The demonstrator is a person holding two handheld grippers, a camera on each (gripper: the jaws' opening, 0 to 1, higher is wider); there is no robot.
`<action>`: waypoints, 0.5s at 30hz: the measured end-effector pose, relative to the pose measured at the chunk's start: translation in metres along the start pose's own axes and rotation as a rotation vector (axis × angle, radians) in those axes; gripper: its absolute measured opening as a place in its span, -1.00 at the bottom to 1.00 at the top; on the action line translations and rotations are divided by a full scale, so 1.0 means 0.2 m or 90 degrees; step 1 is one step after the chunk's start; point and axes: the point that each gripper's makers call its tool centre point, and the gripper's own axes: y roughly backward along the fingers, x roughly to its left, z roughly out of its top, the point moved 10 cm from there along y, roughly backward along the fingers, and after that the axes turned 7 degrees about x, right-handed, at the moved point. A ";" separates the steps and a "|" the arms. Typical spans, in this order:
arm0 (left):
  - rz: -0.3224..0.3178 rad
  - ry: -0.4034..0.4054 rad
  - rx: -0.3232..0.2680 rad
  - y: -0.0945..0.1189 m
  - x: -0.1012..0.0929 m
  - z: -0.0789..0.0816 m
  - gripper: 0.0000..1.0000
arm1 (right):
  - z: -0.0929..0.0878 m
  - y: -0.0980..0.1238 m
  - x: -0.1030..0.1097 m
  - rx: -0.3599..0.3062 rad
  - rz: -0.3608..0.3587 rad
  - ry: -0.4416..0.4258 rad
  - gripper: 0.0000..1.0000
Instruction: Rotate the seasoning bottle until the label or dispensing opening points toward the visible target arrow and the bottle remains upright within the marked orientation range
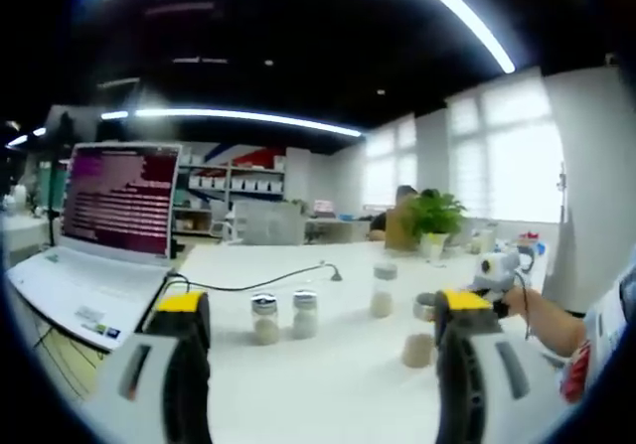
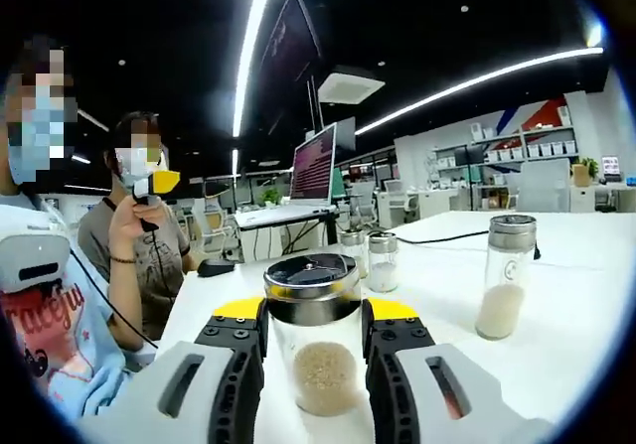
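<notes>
Right gripper view: right gripper (image 2: 313, 350) jaws bracket seasoning bottle (image 2: 312, 333), contact unclear; twist about vertical axis, base flat on tabletop (image 2: 566, 325); left gripper (image 1: 323, 350) apart, idle

A white tabletop (image 1: 328, 365) carries everything here. On it, in the left gripper view, an open white laptop (image 1: 94, 265) sits at the left edge, and a thin black cable (image 1: 268, 280) runs across the surface behind it. Two short glass jars (image 1: 265, 318) with metal lids stand just beside each other. A taller bottle (image 1: 383, 290) stands further back, apart from them. In the right gripper view, a seasoning bottle (image 2: 313, 340) with pale grains stands upright on the tabletop.
</notes>
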 end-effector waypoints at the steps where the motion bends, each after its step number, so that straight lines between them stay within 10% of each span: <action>1: 0.002 -0.003 0.000 0.00 0.00 0.00 0.91 | 0.00 0.00 0.00 0.005 0.008 0.003 -0.26; 15: 0.002 -0.004 -0.002 0.01 0.00 0.00 0.94 | -0.04 -0.02 -0.07 0.019 0.084 0.053 -0.28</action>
